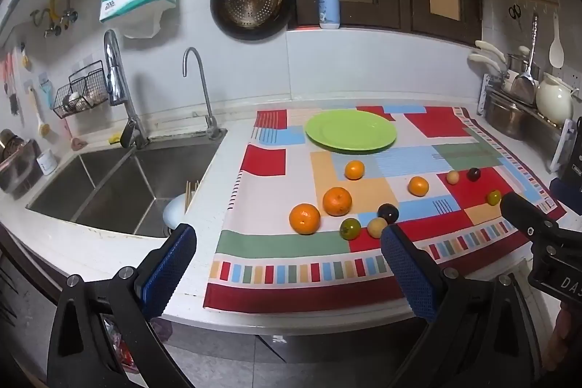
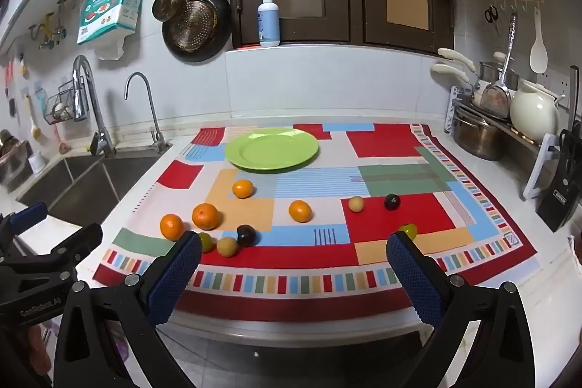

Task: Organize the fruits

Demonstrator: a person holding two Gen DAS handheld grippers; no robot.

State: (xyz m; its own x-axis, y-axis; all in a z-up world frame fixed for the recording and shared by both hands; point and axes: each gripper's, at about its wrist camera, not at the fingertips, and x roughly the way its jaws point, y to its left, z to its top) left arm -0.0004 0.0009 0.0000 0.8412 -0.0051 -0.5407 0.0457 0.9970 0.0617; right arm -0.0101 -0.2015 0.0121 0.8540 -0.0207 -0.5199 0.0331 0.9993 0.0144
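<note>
Fruits lie scattered on patchwork cloth beside sink.

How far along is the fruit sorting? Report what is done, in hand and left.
Done: nothing visible; the green plate is bare. In hand: nothing; the left gripper and right gripper are both open and empty at the cloth's near edge. Left: all the fruit, four oranges such as this orange, two dark plums, two yellowish fruits and two green ones, lies scattered on the patterned cloth.
</note>
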